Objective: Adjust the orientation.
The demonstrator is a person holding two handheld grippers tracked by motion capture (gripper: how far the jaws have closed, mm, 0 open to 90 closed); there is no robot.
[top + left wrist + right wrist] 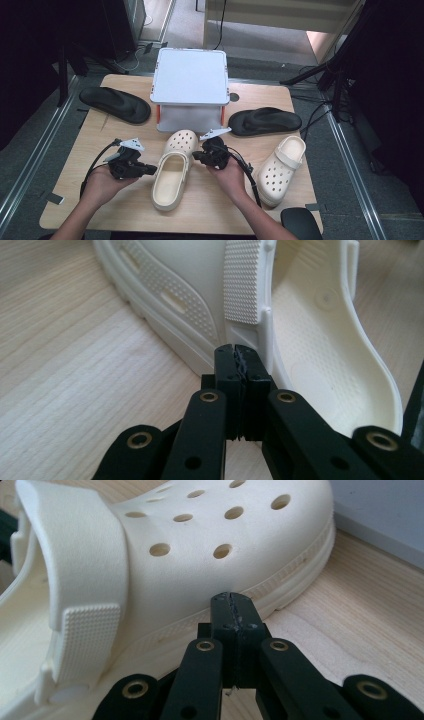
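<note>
A cream clog (pixel 172 170) lies in the middle of the wooden table (pixel 210 210), toe toward the white box. My left gripper (pixel 151 170) points at its left side, jaws pressed together with nothing between them; in the left gripper view the tips (pixel 236 357) sit right at the clog's rim (pixel 260 330) beside the heel strap. My right gripper (pixel 196 156) comes at the clog from the right, also shut and empty. In the right gripper view its tips (pixel 231 602) are at the sole edge of the clog (pixel 200 555), under the holed toe.
A second cream clog (pixel 281 167) lies at the right. Two black flip-flops rest farther back, one at the left (pixel 115 104) and one at the right (pixel 265 121). A white box (pixel 190 82) on legs stands at the table's far middle.
</note>
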